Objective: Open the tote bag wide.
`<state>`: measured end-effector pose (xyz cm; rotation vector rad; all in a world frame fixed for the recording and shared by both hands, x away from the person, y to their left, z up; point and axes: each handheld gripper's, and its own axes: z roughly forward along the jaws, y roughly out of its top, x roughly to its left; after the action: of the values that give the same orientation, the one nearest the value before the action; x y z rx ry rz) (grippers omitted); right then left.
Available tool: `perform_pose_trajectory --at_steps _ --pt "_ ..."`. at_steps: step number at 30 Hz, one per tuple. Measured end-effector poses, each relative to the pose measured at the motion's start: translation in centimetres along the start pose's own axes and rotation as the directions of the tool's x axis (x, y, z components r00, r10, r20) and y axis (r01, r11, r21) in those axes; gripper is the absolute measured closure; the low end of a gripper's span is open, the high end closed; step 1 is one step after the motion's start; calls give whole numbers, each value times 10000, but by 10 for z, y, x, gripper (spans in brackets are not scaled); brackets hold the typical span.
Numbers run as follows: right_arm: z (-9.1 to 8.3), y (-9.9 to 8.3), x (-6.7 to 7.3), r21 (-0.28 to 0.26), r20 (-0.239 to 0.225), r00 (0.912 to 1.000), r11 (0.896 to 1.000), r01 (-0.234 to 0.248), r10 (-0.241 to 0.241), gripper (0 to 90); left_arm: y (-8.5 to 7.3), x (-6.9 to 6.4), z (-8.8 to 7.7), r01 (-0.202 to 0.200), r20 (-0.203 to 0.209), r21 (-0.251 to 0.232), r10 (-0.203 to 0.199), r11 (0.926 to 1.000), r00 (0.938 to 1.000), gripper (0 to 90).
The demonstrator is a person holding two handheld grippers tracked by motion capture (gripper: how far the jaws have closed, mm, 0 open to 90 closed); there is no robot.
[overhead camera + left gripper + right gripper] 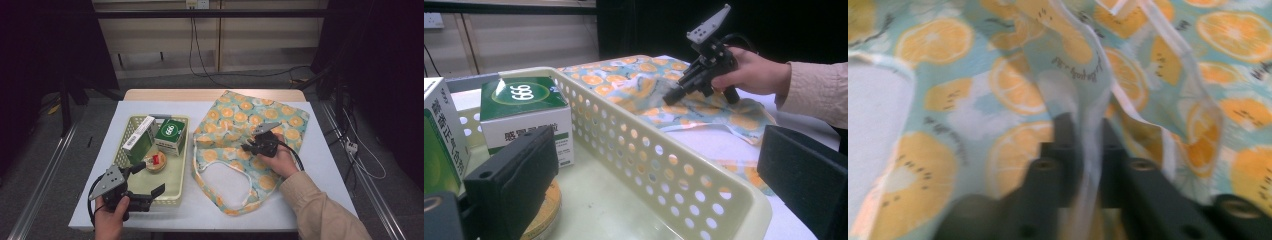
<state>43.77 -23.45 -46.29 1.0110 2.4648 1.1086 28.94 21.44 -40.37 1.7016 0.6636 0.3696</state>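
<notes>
A tote bag [250, 125] printed with orange slices lies flat on the right half of the white table [325, 165]. My right gripper [246, 147] sits on it, shut on a raised fold of its fabric [1083, 100], which passes between the jaws. From the left gripper view, this right gripper [671, 95] tips down onto the bag [634, 85]. My left gripper [150, 179] is open at the near right corner of the pale yellow basket [177, 192]. The perforated basket wall [664, 165] stands between its jaws, untouched by either.
Inside the basket lie a green box [170, 134], a taller white and green box [139, 140] and a round tin [156, 162]. The bag's handles [220, 175] loop toward the near table edge. Dark floor and cables surround the table.
</notes>
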Motion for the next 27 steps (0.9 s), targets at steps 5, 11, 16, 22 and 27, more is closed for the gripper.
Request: perform_pose_trajectory --at_steps 5,11,16,22,27 --pt "-3 1 2 280 -379 9981 9984 -481 492 899 0 1 -1 18 -63 -63 -19 10000 10000 28" --pt "-25 10 27 100 -1939 9803 9993 -354 366 899 1 1 -1 114 -20 -108 -115 9999 9999 28" --pt "-31 15 19 -376 -994 9949 9991 -218 180 887 2 -1 0 35 32 -142 -35 9999 10000 28" --pt "-8 6 -8 -502 -34 9922 9910 -1244 1244 884 1 1 1 114 28 -105 -113 9999 9999 28" --pt "4 2 -6 -293 192 9955 9953 -922 928 685 1 2 -1 77 -13 -86 -77 9999 10000 28"
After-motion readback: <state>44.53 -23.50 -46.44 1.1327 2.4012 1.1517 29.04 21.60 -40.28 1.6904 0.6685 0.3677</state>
